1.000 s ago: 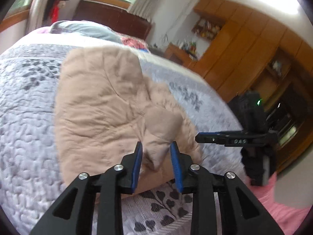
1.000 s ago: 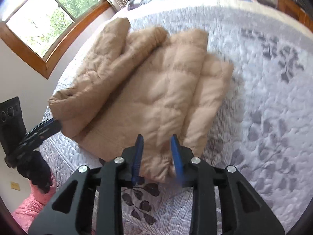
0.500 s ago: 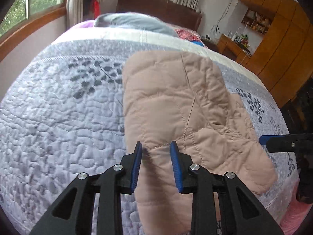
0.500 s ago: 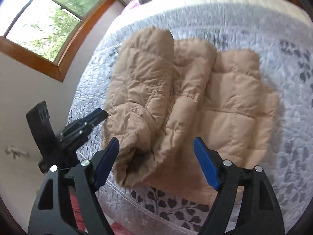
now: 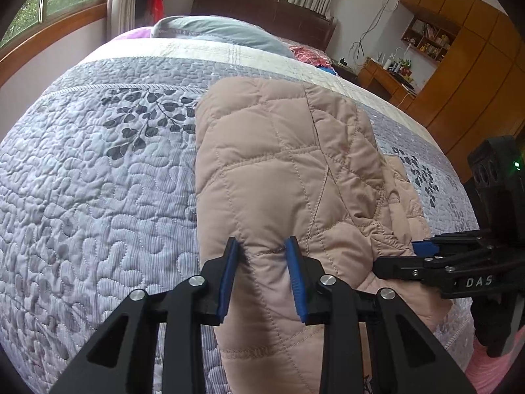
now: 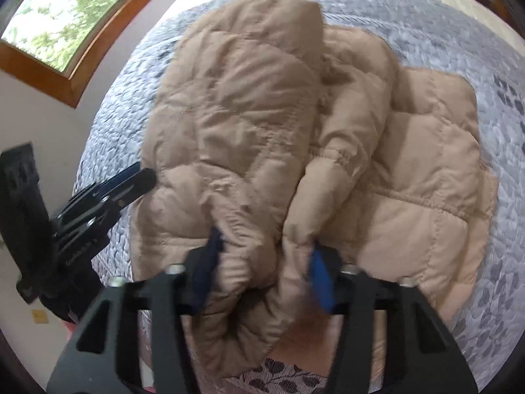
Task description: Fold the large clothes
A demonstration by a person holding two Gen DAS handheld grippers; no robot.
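With its sides already lying folded inward on the bed point(image 5: 98, 197), the beige quilted jacket point(image 5: 279, 170) is being gripped at its near edge by the left gripper point(image 5: 262, 279), while the right gripper point(image 6: 265, 272), fingers just closing, is pinching a thick bunch, leaving the lengthwise fold.

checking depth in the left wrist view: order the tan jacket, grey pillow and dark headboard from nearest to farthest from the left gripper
1. tan jacket: nearest, its fabric sits between the left gripper fingers.
2. grey pillow: farther up the bed, past the jacket.
3. dark headboard: farthest, behind the pillow against the wall.
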